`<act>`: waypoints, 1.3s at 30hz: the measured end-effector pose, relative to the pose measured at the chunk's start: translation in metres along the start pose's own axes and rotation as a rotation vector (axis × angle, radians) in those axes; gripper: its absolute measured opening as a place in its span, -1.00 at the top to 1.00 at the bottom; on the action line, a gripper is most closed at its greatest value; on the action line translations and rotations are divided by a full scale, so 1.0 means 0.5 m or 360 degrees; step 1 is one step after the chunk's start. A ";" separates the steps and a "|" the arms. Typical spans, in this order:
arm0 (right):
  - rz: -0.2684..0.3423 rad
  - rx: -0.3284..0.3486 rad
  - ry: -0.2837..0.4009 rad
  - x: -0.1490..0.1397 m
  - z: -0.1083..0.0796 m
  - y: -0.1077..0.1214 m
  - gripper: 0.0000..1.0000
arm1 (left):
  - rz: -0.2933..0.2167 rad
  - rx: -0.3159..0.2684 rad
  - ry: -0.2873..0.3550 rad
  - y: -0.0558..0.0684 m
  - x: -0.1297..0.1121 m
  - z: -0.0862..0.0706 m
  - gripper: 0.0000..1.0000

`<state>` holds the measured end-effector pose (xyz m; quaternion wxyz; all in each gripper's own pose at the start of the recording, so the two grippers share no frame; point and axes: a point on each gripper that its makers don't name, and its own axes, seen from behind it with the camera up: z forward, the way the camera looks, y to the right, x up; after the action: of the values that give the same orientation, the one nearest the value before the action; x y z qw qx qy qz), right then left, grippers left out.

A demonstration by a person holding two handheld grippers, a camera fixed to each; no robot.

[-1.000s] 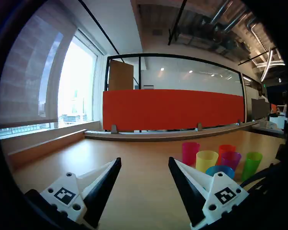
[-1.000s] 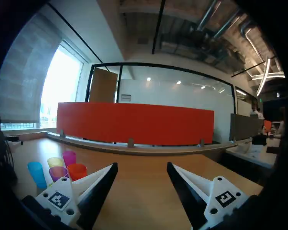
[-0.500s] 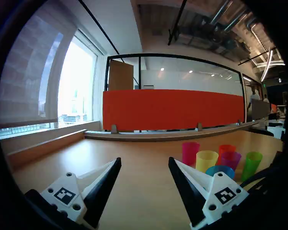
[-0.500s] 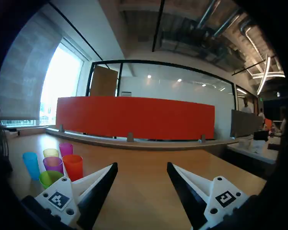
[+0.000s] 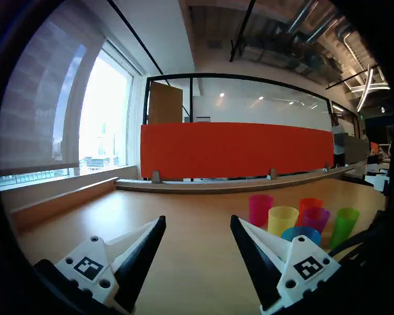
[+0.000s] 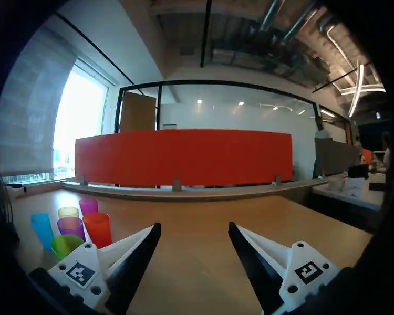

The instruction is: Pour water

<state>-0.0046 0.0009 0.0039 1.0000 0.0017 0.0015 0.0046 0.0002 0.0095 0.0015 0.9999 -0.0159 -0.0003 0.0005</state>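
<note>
In the left gripper view, the blue cup point(image 5: 302, 232) shows its rim and upper wall; the rest sits behind a finger point(image 5: 260, 257) of the left tongs point(image 5: 197, 223). The orange cup point(image 5: 308, 202) is largely covered by the purple cup point(image 5: 316, 216), and the green cup point(image 5: 344, 224) loses its foot behind a dark, cable-like shape point(image 5: 357, 242). In the right gripper view, the green cup's lower part is behind a finger point(image 6: 128, 262) of the right tongs point(image 6: 193, 228), and the purple cup hides most of the yellow cup point(image 6: 68, 211). Whether any cup holds water cannot be told. The figure point(image 5: 338, 143) beyond the bench point(image 5: 197, 210) is too small to make out.
</note>
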 end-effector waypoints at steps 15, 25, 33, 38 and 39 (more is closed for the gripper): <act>-0.0010 0.0003 -0.0001 0.000 -0.008 -0.003 -0.99 | 0.0000 0.0000 0.0000 0.000 0.000 0.000 -0.82; -0.0009 0.0002 -0.0004 0.002 -0.007 -0.003 -0.99 | 0.0000 0.0000 0.0000 -0.001 0.000 -0.001 -0.81; -0.0009 0.0002 -0.0005 0.001 -0.007 -0.004 -0.99 | -0.0001 0.0000 0.0000 0.000 0.000 -0.001 -0.81; -0.0008 0.0002 -0.0005 0.001 -0.007 -0.004 -0.99 | 0.0000 0.0000 0.0000 0.000 0.001 -0.001 -0.81; -0.0008 0.0002 -0.0005 0.001 -0.007 -0.004 -0.99 | 0.0000 0.0000 0.0000 0.000 0.001 -0.001 -0.82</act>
<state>-0.0041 -0.0010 0.0006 1.0000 0.0025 0.0001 0.0019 0.0006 0.0093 0.0010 0.9999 -0.0158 -0.0003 0.0005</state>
